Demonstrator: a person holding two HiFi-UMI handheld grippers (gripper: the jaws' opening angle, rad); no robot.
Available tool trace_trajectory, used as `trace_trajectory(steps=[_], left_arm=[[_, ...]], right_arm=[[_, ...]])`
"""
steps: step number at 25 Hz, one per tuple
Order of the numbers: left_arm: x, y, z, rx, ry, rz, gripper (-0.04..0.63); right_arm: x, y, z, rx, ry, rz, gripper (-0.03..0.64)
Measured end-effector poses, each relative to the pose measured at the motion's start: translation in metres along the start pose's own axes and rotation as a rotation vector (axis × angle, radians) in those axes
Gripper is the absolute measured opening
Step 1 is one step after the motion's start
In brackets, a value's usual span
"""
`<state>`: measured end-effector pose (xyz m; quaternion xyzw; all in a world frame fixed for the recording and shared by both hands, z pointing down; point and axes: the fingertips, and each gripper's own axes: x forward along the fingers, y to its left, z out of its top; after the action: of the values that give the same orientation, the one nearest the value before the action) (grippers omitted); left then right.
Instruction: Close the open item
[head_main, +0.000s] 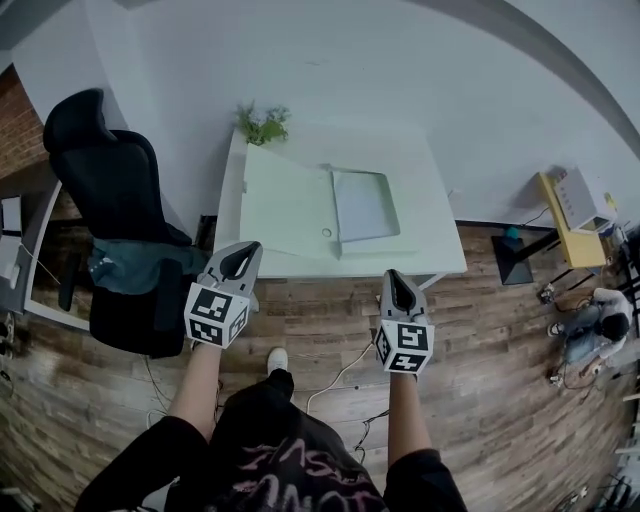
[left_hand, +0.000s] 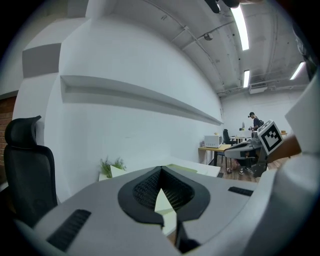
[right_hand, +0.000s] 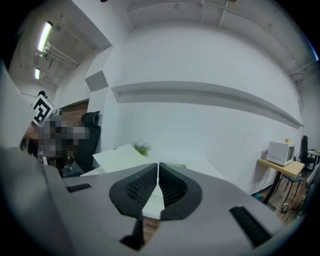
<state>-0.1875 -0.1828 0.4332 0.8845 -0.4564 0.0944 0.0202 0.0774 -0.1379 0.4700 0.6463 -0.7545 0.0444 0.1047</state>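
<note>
The box (head_main: 340, 235) lies open on the white table (head_main: 430, 240), toward the middle of it. Its pale green lid (head_main: 285, 205) is swung out to the left, and its shallow grey-blue base (head_main: 363, 205) sits just beside the lid on the right. In the right gripper view the lid (right_hand: 120, 157) stands tilted up rather than flat. A small plant (head_main: 262, 124) stands at the table's back left corner, close to the wall and just behind the lid. The person stands in front of the table on a wood floor (head_main: 500, 350), holding both grippers out, short of the table's near edge and well apart from the box. The left gripper (head_main: 240, 258) points toward the table's front left corner; its jaws are pressed together at the tips and nothing sits between them (left_hand: 161, 170). The right gripper (head_main: 400, 288) points toward the front edge below the base; its jaws are likewise drawn together and empty (right_hand: 158, 165). A black chair (head_main: 110, 190) stands left of the table. A yellow side table (head_main: 555, 215) stands far off to the right, and another person (head_main: 590, 325) is on the floor nearer the right edge.
</note>
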Motion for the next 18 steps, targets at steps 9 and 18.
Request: trace_trajectory(steps=[9,18], left_arm=[[0.063,0.109,-0.009,-0.028,0.038,0.054,0.012],[0.103,0.173,-0.058,-0.096,0.13,0.098,0.012]], right_arm=[[0.106,0.008,0.024,-0.011,0.014,0.008,0.026],[0.164,0.0,0.012,-0.033,0.094,-0.006,0.026]])
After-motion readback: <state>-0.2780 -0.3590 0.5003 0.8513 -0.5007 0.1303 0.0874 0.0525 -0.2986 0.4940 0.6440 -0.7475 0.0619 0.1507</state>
